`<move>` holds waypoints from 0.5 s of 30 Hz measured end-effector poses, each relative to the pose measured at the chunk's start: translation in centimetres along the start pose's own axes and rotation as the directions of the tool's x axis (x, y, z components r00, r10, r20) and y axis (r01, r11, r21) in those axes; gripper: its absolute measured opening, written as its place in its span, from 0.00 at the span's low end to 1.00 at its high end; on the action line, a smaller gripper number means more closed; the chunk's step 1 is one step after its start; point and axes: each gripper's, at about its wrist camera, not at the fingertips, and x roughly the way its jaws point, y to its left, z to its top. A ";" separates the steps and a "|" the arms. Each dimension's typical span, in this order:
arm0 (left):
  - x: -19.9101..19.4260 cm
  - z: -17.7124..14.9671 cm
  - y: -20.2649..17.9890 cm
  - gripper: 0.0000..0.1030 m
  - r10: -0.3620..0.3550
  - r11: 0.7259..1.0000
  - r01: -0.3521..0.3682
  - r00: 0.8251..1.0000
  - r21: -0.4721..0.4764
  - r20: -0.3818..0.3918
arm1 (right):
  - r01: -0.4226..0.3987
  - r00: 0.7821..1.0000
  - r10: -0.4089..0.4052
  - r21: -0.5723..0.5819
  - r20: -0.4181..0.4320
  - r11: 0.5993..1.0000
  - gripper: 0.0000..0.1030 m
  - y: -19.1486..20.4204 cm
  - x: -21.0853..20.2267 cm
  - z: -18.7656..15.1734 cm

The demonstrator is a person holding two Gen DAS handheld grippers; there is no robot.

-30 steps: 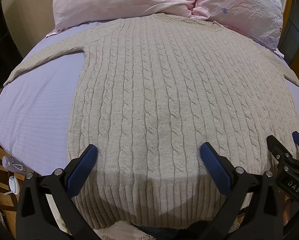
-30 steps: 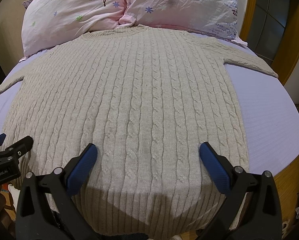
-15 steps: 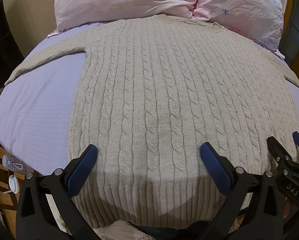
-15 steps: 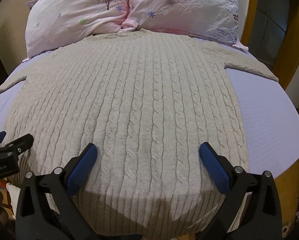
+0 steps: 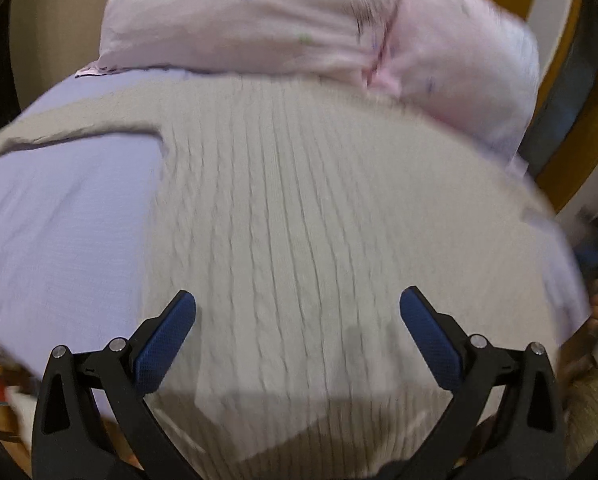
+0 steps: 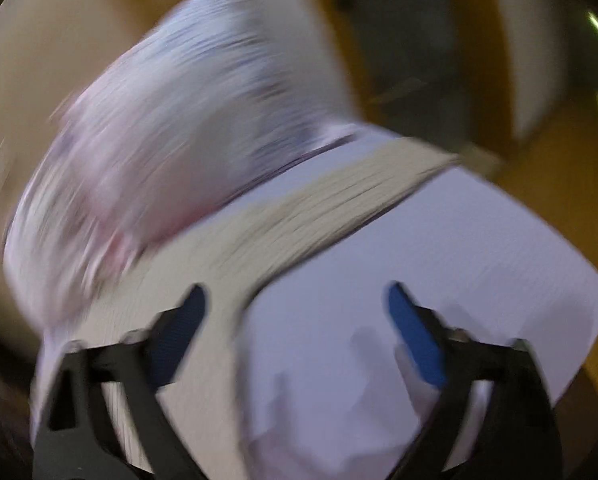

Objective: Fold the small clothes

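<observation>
The beige cable-knit sweater [image 5: 299, 220] lay spread flat on the lilac bedsheet [image 5: 59, 220], filling the centre of the left wrist frame, with one sleeve [image 5: 71, 128] reaching toward the upper left and the pink pillows [image 5: 259, 20] across the top. The left gripper [image 5: 297, 340] stood at the lower edge with its blue-padded fingers [image 5: 165, 344] spread wide over the sweater's hem, holding nothing. In the heavily blurred right wrist frame, the right gripper [image 6: 295, 332] was likewise spread wide and empty at the bottom, with the other sweater sleeve [image 6: 339, 200] running diagonally from lower left to upper right across the sheet.
</observation>
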 end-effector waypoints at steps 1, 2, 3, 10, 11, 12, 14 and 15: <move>-0.3 1.1 1.1 0.99 -0.028 0.999 0.029 0.999 -0.016 0.036 | 0.015 1.000 -0.015 0.058 -0.009 0.998 0.61 -1.3 1.1 1.6; -0.4 1.7 1.6 0.99 -0.033 0.999 0.034 0.998 -0.021 0.053 | 0.035 0.999 -0.032 0.129 -0.024 0.991 0.54 -2.8 2.5 3.1; -0.5 2.7 2.8 0.99 -0.040 0.999 0.042 0.996 -0.033 0.078 | 0.054 0.998 -0.045 0.214 -0.049 0.975 0.50 -4.8 4.5 4.9; -0.4 6.6 12.2 0.99 -0.047 0.965 0.087 0.985 -0.248 0.163 | 0.094 0.994 -0.062 0.442 -0.087 0.892 0.42 -9.9 11.3 8.8; -0.5 6.9 13.1 0.99 -0.022 0.961 0.067 0.985 -0.266 0.170 | 0.095 0.995 -0.068 0.456 -0.076 0.885 0.39 -10.2 11.8 9.3; -0.6 7.3 14.3 0.99 0.013 0.956 0.040 0.984 -0.290 0.179 | 0.095 0.995 -0.070 0.469 -0.069 0.878 0.26 -10.3 12.1 9.3; -0.5 8.0 16.5 0.99 0.070 0.940 -0.006 0.982 -0.340 0.176 | 0.062 0.998 -0.045 0.521 -0.045 0.851 0.06 -11.6 13.1 9.3; -0.6 8.3 17.9 0.99 0.107 0.921 -0.034 0.980 -0.388 0.167 | 0.048 0.999 -0.035 0.528 -0.036 0.848 0.06 -11.8 13.1 9.4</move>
